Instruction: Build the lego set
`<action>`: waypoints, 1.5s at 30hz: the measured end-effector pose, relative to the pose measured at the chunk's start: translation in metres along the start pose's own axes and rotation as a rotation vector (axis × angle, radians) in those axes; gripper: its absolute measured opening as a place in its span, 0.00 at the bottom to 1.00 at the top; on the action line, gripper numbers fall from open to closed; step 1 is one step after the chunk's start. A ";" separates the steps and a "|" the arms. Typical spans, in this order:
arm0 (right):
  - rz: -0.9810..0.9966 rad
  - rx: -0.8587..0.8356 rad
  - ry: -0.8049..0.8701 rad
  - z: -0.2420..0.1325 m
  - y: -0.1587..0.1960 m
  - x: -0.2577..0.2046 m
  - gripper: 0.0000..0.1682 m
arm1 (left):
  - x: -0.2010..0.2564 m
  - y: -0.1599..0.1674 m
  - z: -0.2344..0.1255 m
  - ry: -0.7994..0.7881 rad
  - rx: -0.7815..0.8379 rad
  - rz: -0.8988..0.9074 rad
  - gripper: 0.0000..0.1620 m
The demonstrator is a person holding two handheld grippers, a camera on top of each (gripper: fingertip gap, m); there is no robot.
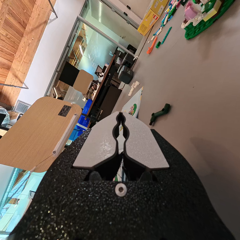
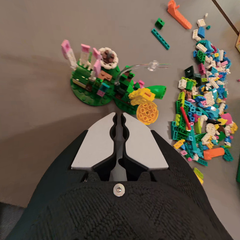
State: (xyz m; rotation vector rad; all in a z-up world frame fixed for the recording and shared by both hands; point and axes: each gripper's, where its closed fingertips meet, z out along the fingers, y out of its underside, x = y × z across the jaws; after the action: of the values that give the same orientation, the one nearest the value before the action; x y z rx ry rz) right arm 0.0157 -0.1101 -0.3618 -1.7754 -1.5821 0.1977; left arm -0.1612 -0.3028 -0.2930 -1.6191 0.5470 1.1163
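Observation:
The partly built lego set (image 2: 102, 83) stands on green round plates, with pink and white flowers, a brown-centred white flower, a yellow flower and a clear curved stem. A yellow round piece (image 2: 147, 113) lies at its near right edge. My right gripper (image 2: 118, 115) hovers just in front of the build, empty, its jaws shut to a narrow slit. My left gripper (image 1: 121, 115) is tilted, shut and empty, over the table's left part. A dark green connector piece (image 1: 160, 113) lies just right of its tips. The build also shows in the left wrist view (image 1: 194, 29), far off at top right.
A big pile of loose bricks (image 2: 205, 110) lies right of the build. An orange brick separator (image 2: 178, 15), a green cube (image 2: 159, 23) and a teal long plate (image 2: 160, 39) lie behind. The instruction booklet (image 1: 133, 105), white bricks (image 1: 133, 87) and yellow box (image 1: 149, 18) sit along the table's far edge. Some 25 cm of space lies between my two pairs of fingers.

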 end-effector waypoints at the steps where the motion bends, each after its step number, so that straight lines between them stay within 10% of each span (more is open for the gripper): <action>1: -0.007 -0.009 0.018 0.002 0.001 0.006 0.02 | 0.000 0.000 0.000 0.002 -0.001 0.001 0.00; 19: -0.104 0.050 0.077 0.023 -0.016 0.054 0.05 | -0.005 0.003 -0.001 -0.013 -0.008 -0.014 0.00; 28: 0.042 0.177 -0.357 -0.018 0.000 -0.009 0.30 | -0.002 0.003 0.001 -0.002 -0.010 -0.012 0.00; 45: 0.055 0.145 -0.212 0.004 -0.012 0.001 0.29 | -0.002 0.003 0.001 -0.003 -0.006 -0.018 0.00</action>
State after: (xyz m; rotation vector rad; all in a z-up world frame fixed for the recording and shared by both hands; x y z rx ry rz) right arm 0.0037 -0.1079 -0.3574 -1.7306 -1.6218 0.5290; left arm -0.1653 -0.3033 -0.2925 -1.6248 0.5268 1.1078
